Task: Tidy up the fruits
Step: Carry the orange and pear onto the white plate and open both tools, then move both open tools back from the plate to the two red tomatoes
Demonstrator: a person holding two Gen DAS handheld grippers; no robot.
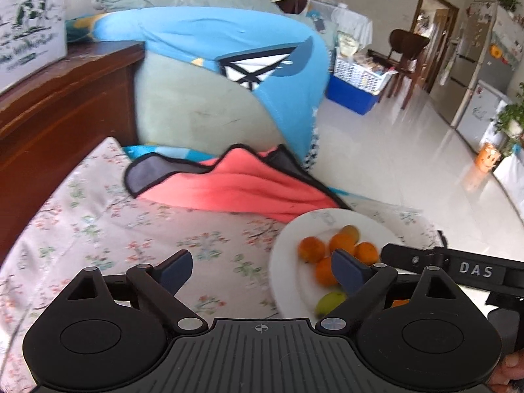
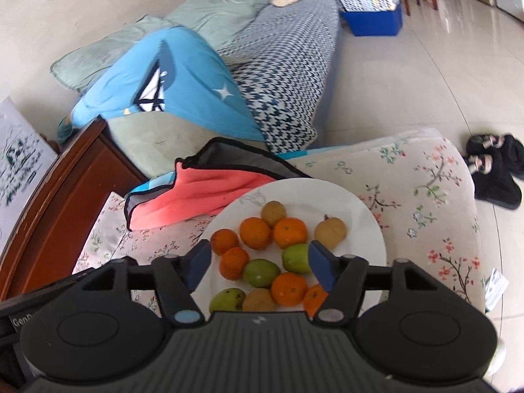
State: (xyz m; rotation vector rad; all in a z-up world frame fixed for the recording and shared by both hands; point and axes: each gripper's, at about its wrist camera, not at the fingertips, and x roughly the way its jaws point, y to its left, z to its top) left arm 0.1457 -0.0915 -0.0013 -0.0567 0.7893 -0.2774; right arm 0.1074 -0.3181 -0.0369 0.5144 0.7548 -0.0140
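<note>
Right gripper (image 2: 260,265) spread wide, nothing between the blue pads (image 2: 199,263); poised above the near half of the white plate (image 2: 366,219). Left gripper (image 1: 262,273) likewise wide and empty, over the floral cushion (image 1: 108,229) just left of the plate, its right pad overlapping the plate's edge in the left wrist view.

On the plate, loosely clustered: six oranges, the nearest large one (image 2: 289,289) close to the right gripper body; three green fruits, one (image 2: 259,272) mid-plate, one (image 2: 296,258) beside the right pad, one (image 2: 227,298) at the near rim; four brownish-tan fruits, one (image 2: 330,232) set slightly apart on the right side. Several fruits touching neighbours. Plate resting on the floral cushion, far rim touching or overlapping the coral blanket (image 2: 199,193) with dark trim.

Beyond the blanket: blue cushion with star print (image 2: 196,82) leaning on a pale green cushion (image 1: 196,108). Dark wooden armrest (image 1: 59,98) to the left, printed carton (image 1: 29,23) on top. Further back, houndstooth-covered sofa (image 2: 288,65). Black slippers (image 2: 494,170) on the tiled floor to the right. White basket on a blue bin (image 2: 376,16) far off.
</note>
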